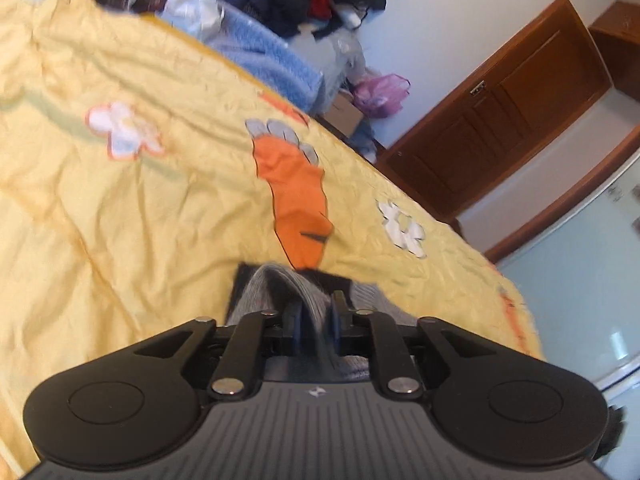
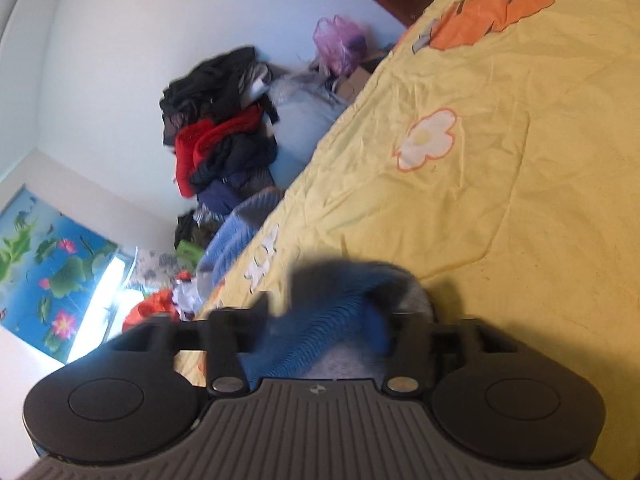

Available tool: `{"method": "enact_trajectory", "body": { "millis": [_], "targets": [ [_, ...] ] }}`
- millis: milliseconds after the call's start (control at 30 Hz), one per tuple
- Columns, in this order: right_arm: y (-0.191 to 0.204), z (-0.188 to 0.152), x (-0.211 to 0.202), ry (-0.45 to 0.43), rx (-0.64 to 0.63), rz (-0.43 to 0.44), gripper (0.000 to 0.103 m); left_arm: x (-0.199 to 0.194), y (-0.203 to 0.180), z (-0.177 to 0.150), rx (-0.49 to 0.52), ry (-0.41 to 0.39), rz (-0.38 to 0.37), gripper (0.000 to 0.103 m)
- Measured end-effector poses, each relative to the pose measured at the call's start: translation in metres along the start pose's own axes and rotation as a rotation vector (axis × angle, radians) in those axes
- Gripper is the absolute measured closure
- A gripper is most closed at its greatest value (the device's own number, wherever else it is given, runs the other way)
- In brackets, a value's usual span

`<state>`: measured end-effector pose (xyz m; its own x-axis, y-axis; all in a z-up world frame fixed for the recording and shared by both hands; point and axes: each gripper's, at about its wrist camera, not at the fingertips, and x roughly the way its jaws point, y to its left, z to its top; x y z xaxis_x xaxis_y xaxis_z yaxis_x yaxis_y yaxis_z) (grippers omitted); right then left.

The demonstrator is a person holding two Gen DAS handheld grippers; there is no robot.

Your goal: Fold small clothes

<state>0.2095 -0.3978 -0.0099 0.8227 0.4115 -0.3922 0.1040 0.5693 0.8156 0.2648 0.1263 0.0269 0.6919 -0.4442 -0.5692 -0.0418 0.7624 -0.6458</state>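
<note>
While the left hand-held gripper [image 1: 316,312] is pinching the grey sock [image 1: 280,284], the right hand-held gripper [image 2: 320,320], jaws wide, is straddling blue-grey fabric [image 2: 320,332] on the bed [image 2: 520,200]; folding looks barely begun.

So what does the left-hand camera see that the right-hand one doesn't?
Only the left wrist view shows the brown wooden door and grey ribbed cloth between the left gripper fingers. Only the right wrist view shows the lotus poster and blue knit cloth across the right gripper. Both show the yellow bedspread, clothes pile and purple bag.
</note>
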Motion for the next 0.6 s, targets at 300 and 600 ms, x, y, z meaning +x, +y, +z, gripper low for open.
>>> {"method": "enact_trajectory", "body": {
  "millis": [300, 600],
  "targets": [
    [0.038, -0.048, -0.083, -0.004, -0.220, -0.005, 0.027, -0.103, 0.000, -0.038, 0.012, -0.103, 0.051, 0.026],
    [0.020, -0.136, -0.181, 0.081, -0.295, -0.090, 0.023, -0.132, 0.026, -0.142, -0.059, 0.007, 0.077, 0.026]
  ]
}}
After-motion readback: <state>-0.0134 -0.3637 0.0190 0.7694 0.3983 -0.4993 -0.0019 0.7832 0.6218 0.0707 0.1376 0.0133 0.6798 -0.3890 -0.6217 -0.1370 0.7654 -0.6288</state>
